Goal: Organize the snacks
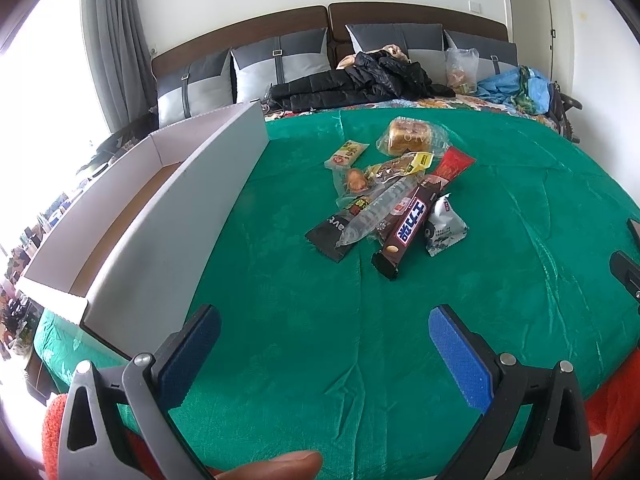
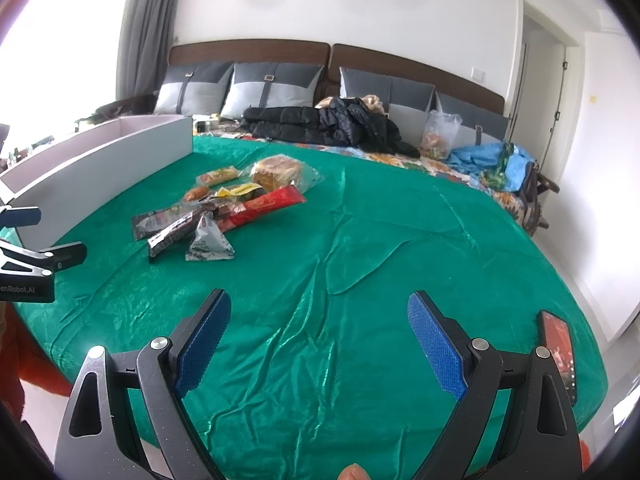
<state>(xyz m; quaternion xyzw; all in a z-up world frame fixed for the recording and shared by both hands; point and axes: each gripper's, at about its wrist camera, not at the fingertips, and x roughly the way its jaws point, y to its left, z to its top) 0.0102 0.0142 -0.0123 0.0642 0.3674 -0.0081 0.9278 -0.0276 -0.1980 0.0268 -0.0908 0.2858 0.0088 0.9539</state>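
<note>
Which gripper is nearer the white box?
Left. The left gripper hangs open right beside the white box's near corner; the right gripper is open farther off, past the snack pile.

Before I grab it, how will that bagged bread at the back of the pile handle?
The bread looks like a soft loaf in loose clear wrap, so it probably squashes under a firm pinch. The glossy film may slip between the pads. It seems light for its bulk, and its blocky shape shouldn't roll.

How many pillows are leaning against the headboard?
4: two side by side at left, two at right, partly hidden by the black jacket and a bag.
</note>
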